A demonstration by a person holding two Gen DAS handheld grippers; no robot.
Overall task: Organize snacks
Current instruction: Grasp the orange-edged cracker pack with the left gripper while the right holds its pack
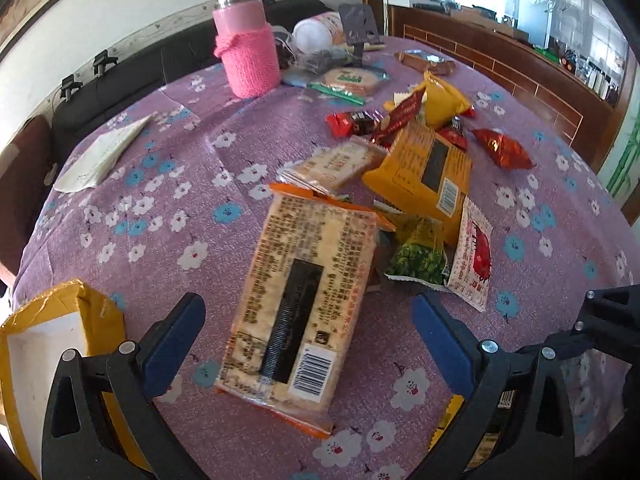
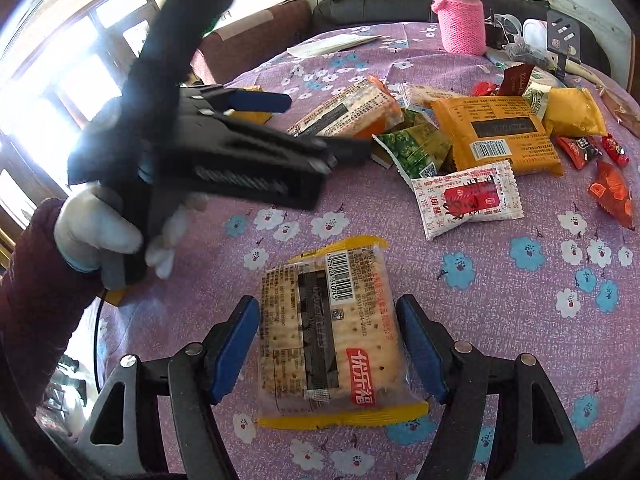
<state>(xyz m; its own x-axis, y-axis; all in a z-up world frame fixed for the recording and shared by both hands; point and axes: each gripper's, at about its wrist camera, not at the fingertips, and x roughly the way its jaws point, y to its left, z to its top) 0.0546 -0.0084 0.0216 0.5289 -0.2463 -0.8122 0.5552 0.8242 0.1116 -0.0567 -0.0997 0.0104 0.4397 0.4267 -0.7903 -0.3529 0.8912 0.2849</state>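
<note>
- Crackers first: an orange-edged cracker pack (image 1: 294,312) lies flat on the tablecloth between the fingers of my left gripper (image 1: 308,344), and a yellow-edged cracker pack (image 2: 332,340) lies flat between the fingers of my right gripper (image 2: 328,344).
- Both pairs of jaws stand apart, one blue pad on each side of a pack, with a gap still showing at each pad; nothing is clamped yet.
- I judge these packs light, crinkly and slick in their film, with brittle contents; I would close gently across the long flat sides at mid-length, not on the crimped ends.
- Beyond them sits the loose pile: a large yellow pack (image 2: 500,132), a green sachet (image 2: 412,148), a white-and-red sachet (image 2: 468,198) and small red sweets (image 2: 612,192), partly overlapping.
- An open cardboard box (image 1: 60,344) sits just beside my left fingers, probably where the snacks go.
- Purple flowered cloth (image 1: 168,248) covers the table; it looks soft and could ruck if I drag.
- Farther back stand a bottle in a pink knitted sleeve (image 1: 246,48), a dark sofa (image 1: 132,76) and a wooden cabinet (image 1: 500,60).
</note>
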